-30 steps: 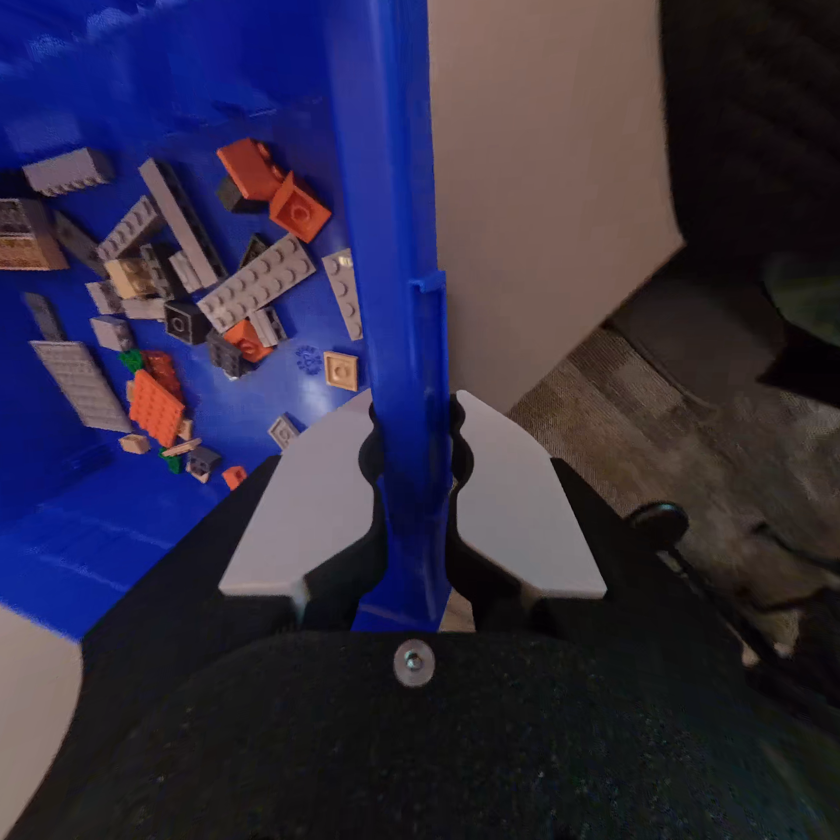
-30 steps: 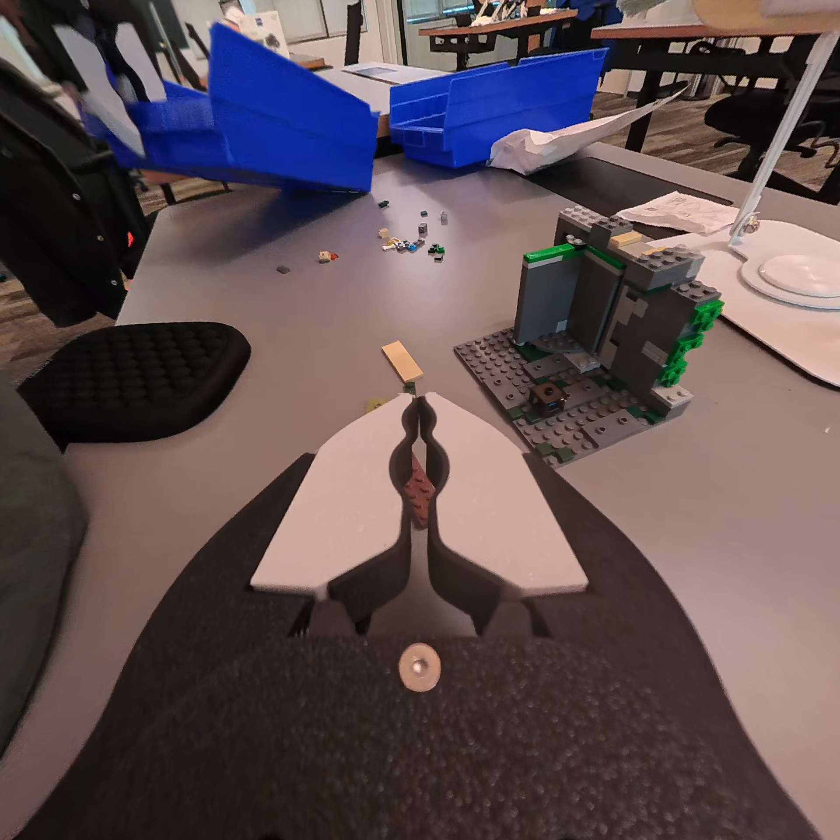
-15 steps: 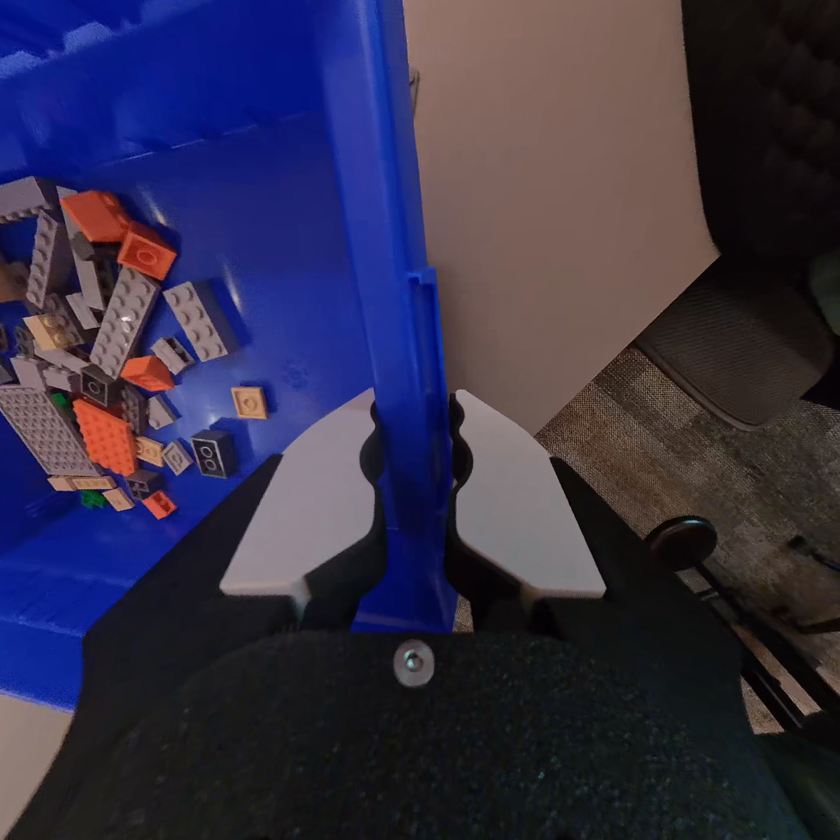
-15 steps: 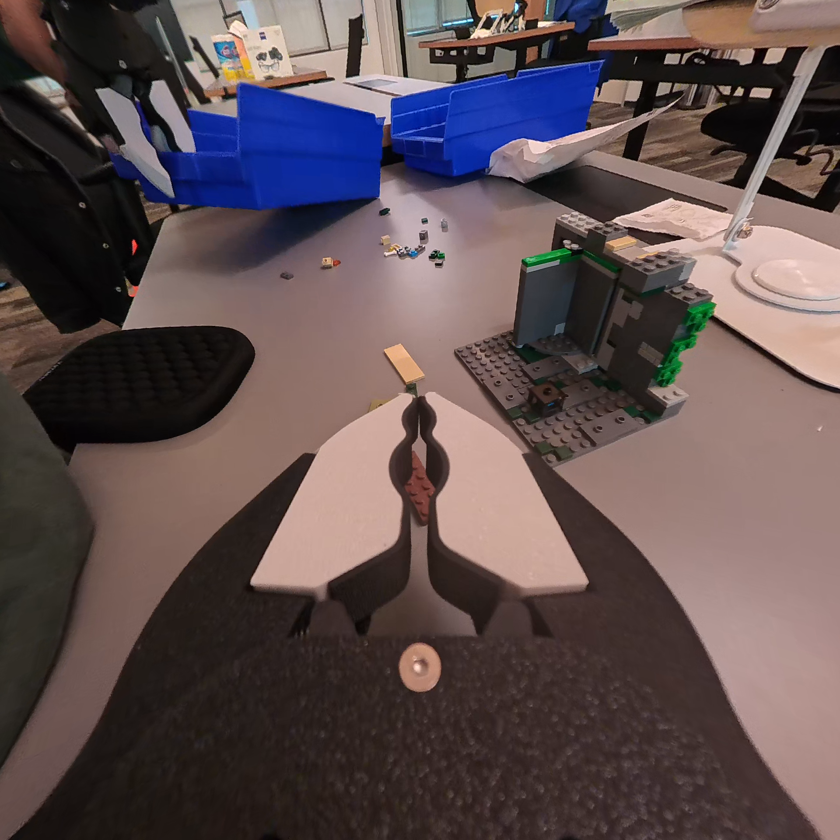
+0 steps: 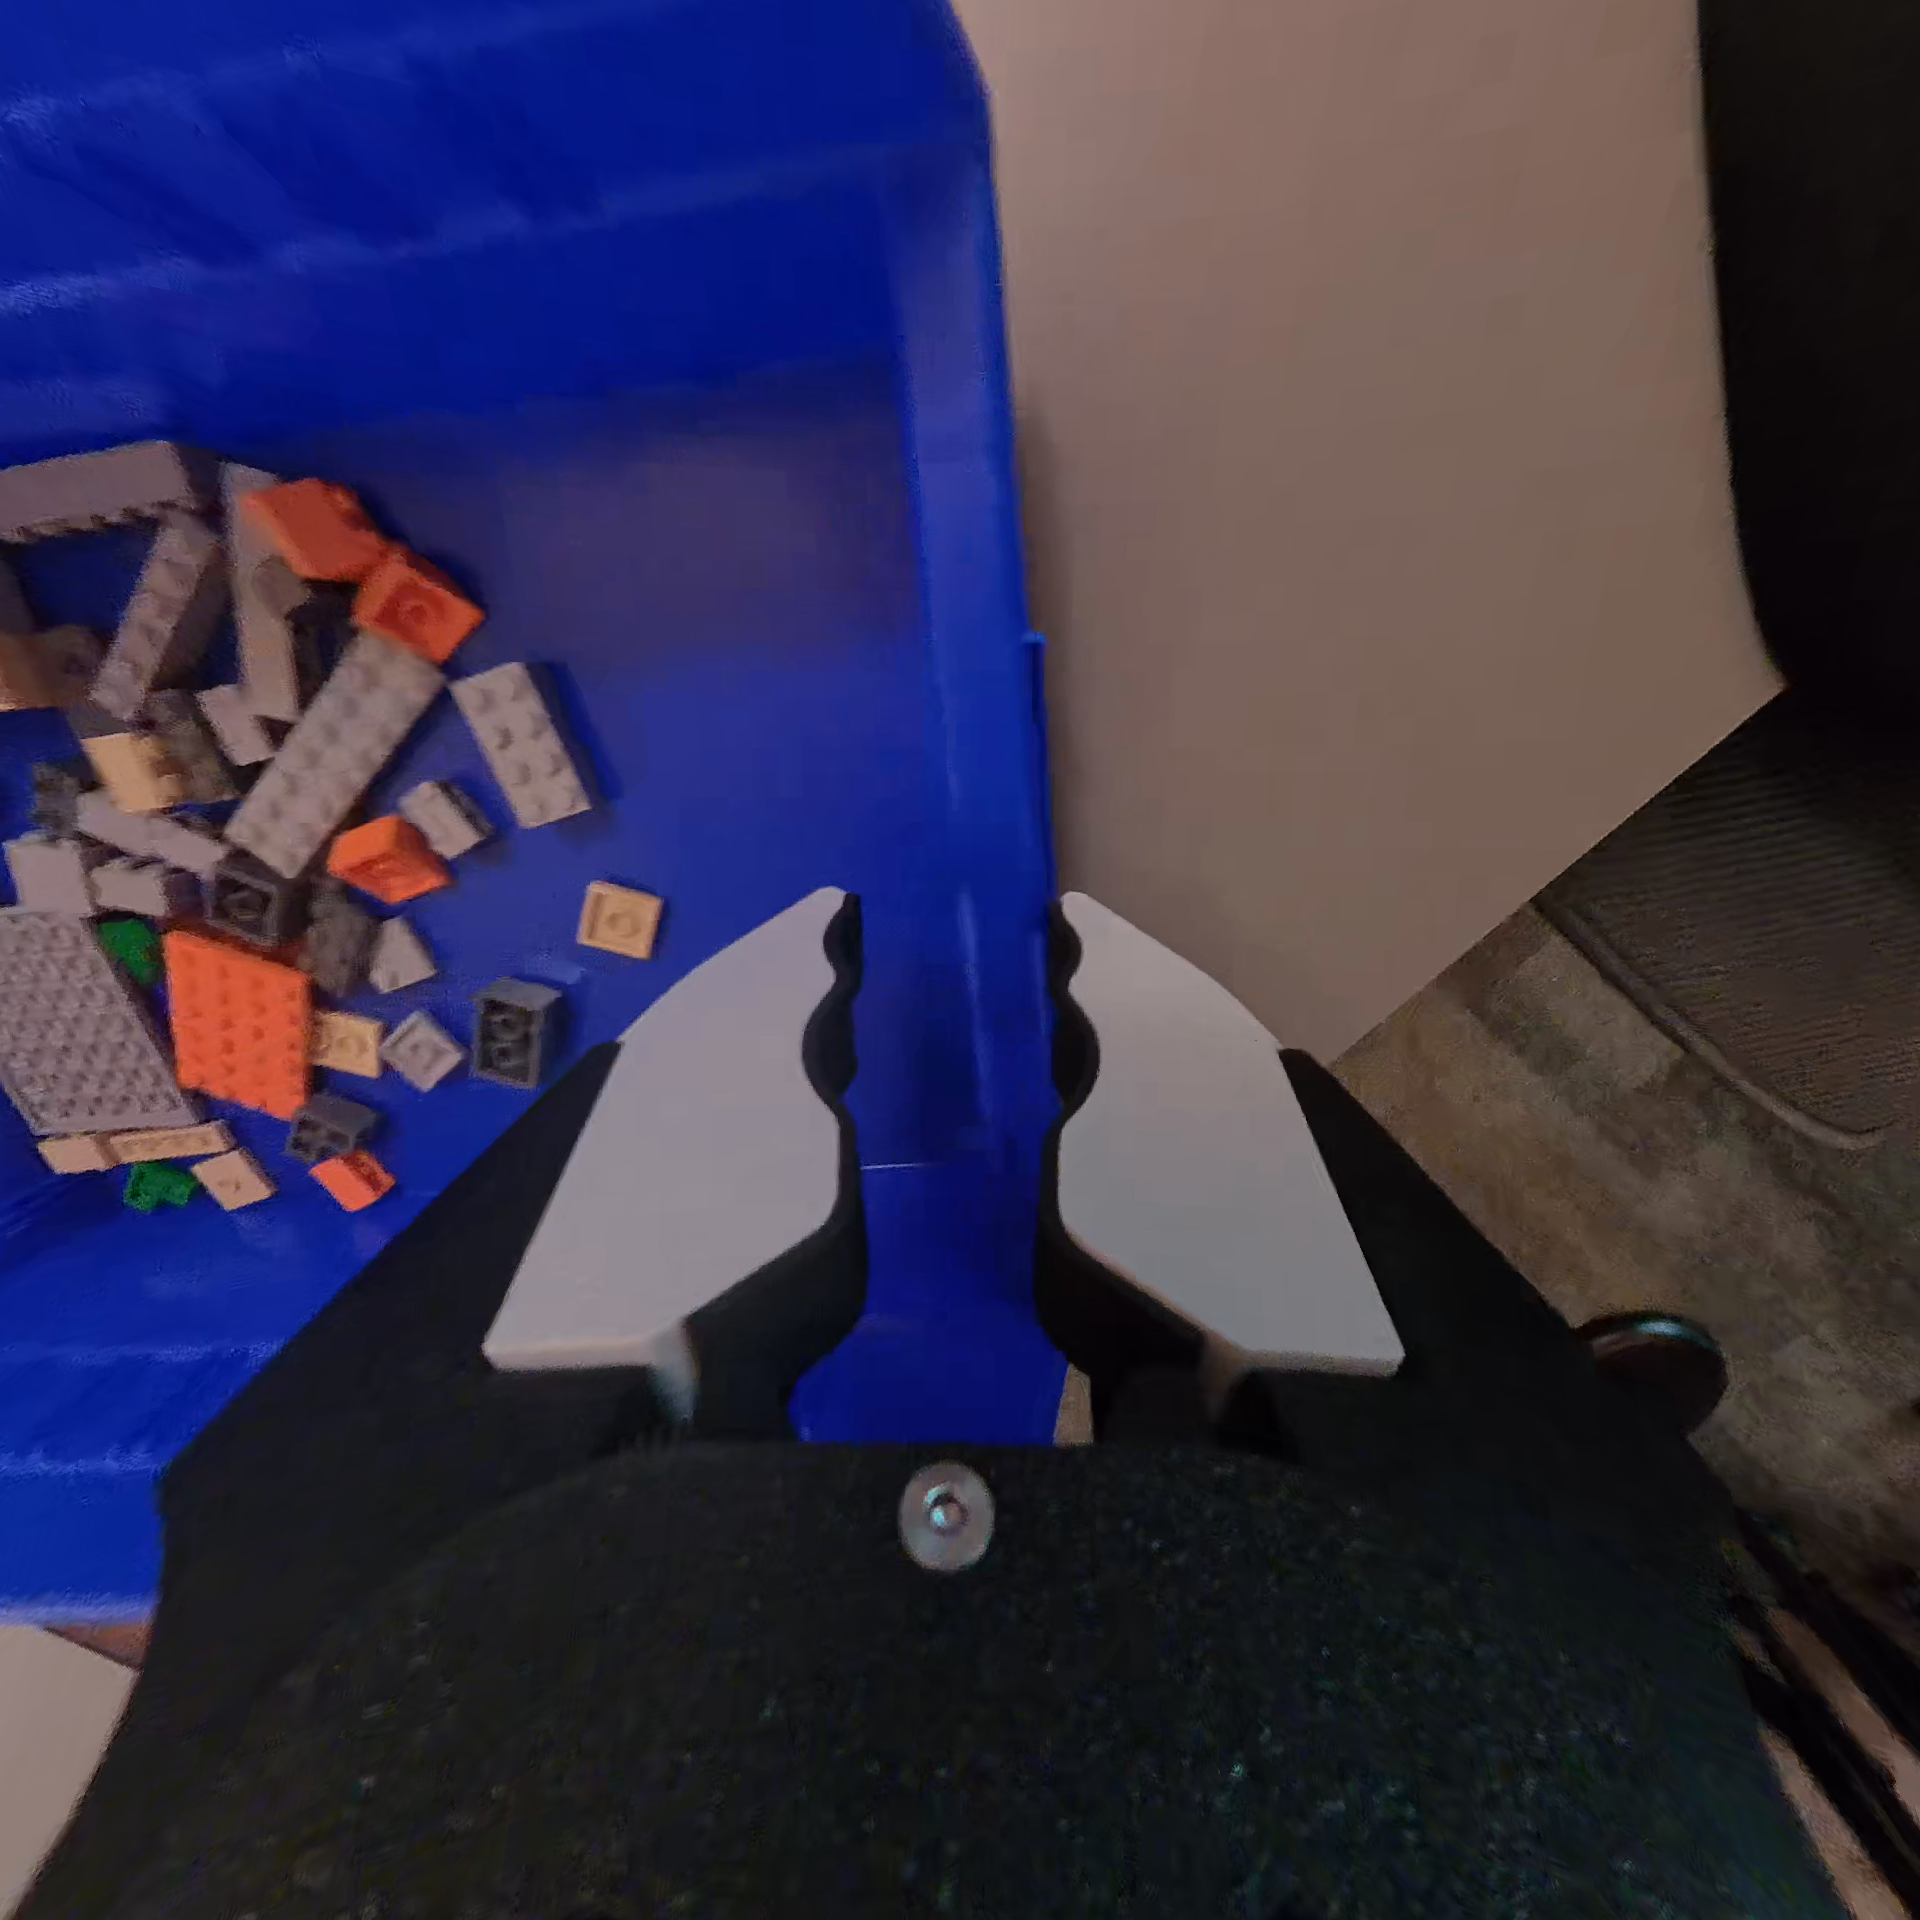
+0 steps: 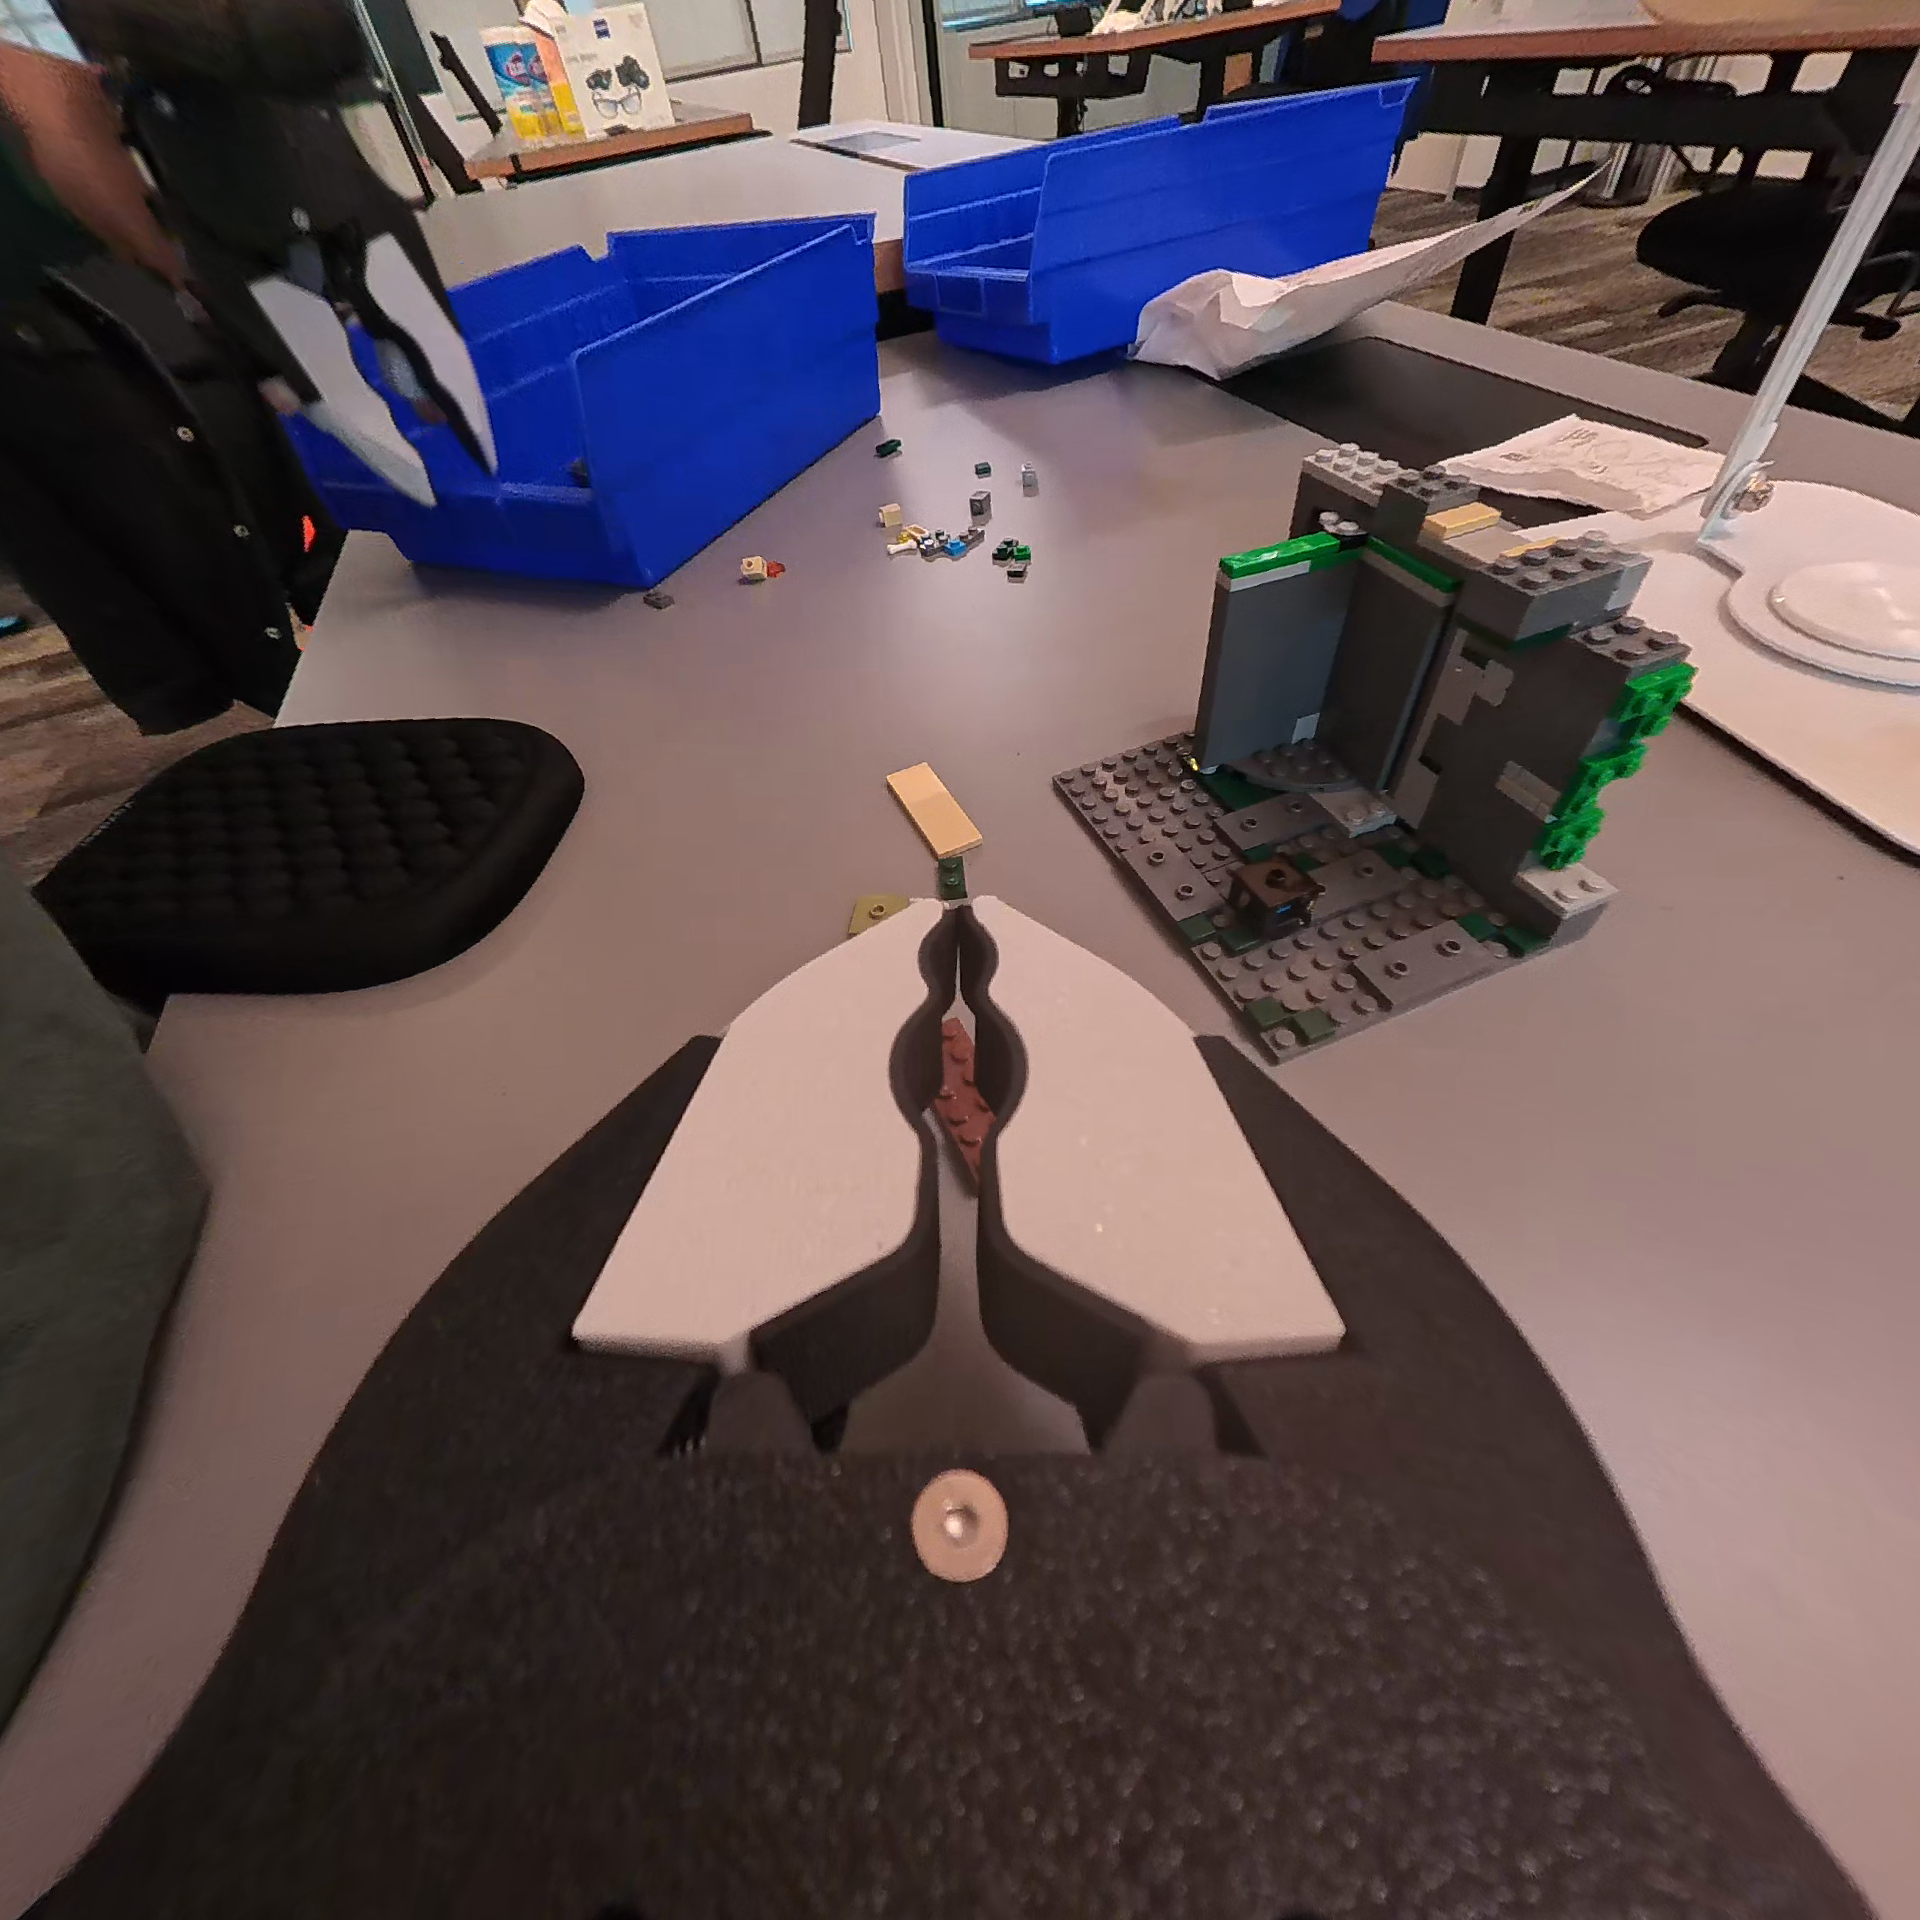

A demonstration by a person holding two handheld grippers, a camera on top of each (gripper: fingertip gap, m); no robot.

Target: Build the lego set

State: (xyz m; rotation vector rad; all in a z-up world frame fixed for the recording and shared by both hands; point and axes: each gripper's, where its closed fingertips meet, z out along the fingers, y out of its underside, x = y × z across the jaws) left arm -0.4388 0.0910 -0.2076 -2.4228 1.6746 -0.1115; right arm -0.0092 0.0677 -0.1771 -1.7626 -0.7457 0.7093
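My left gripper (image 5: pixel 951 904) straddles the side wall of a blue bin (image 5: pixel 977 623), jaws closed on it. Loose grey, orange and tan bricks (image 5: pixel 260 831) lie in a heap on the bin's floor to the left. In the right wrist view the same bin (image 6: pixel 665 416) rests on the table at the far left, with the left gripper (image 6: pixel 384 343) on its near wall. My right gripper (image 6: pixel 961 914) is shut on a small brown plate (image 6: pixel 961 1101), low over the table. The partly built grey and green lego model (image 6: pixel 1434 727) stands on its dark baseplate (image 6: pixel 1247 935) to the right.
A tan tile (image 6: pixel 933 808), an olive plate (image 6: pixel 876 912) and a dark green piece (image 6: pixel 951 881) lie just past my right fingertips. Small loose pieces (image 6: pixel 951 540) lie near the bin. A black pad (image 6: pixel 301 842) is left, a second blue bin (image 6: pixel 1143 208) and paper (image 6: pixel 1351 291) behind, a white lamp base (image 6: pixel 1849 613) right. Some 45 centimeters of space lies between my two pairs of fingers.
The blue bin has come down from a raised tilt to rest flat on the table, and its bricks slid into a heap at the left. The left jaws look slightly wider. The right gripper barely moved.
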